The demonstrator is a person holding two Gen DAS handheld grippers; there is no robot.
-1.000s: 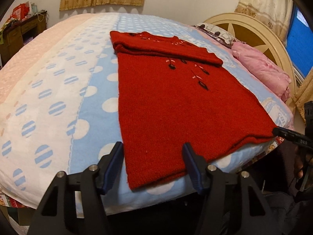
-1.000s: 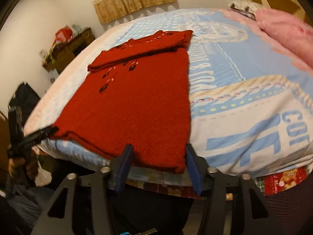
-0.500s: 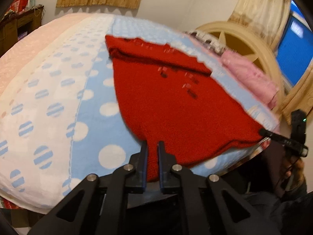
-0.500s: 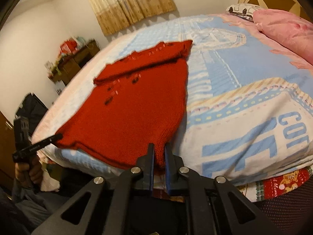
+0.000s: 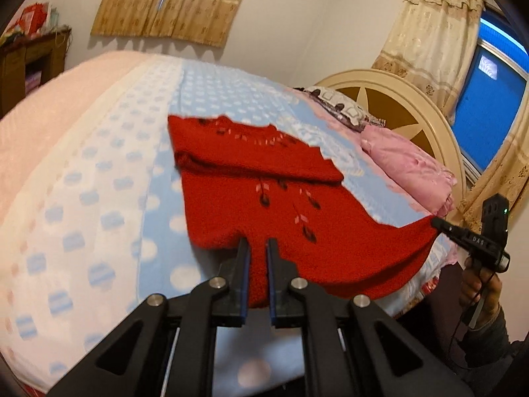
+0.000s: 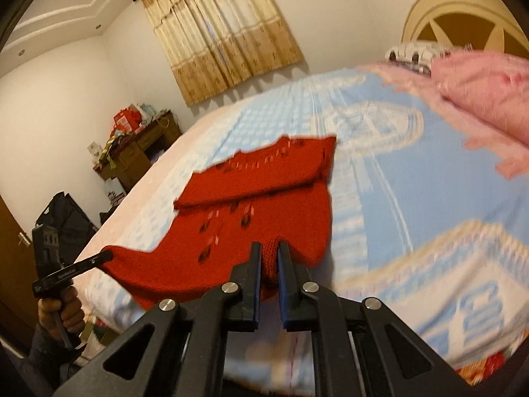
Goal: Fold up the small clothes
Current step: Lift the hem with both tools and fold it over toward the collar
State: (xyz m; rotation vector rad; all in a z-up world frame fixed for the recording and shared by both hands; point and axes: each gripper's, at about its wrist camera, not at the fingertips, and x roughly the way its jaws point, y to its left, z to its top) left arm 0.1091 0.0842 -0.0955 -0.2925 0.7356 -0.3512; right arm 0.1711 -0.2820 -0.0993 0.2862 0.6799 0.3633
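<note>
A red knitted sweater (image 5: 264,205) with small dark and pink leaf marks lies on the bed, its top part folded over. My left gripper (image 5: 257,248) is shut on the sweater's near left hem corner and holds it lifted. My right gripper (image 6: 269,251) is shut on the near right hem corner of the sweater (image 6: 264,198), also lifted. Each gripper shows in the other's view: the right one (image 5: 436,223) at the sweater's right corner, the left one (image 6: 107,256) at its left corner. The hem hangs stretched between them above the bed edge.
The bed (image 5: 99,198) has a blue and white dotted blanket. A pink folded blanket (image 5: 410,168) and a patterned pillow (image 5: 340,109) lie by the cream headboard (image 5: 396,106). A wooden dresser (image 6: 139,152) stands at the far wall, a window (image 5: 486,106) on the right.
Both grippers went from open around the hem corners to shut on them. They have since lifted the hem off the bed and carried it forward toward the folded top.
</note>
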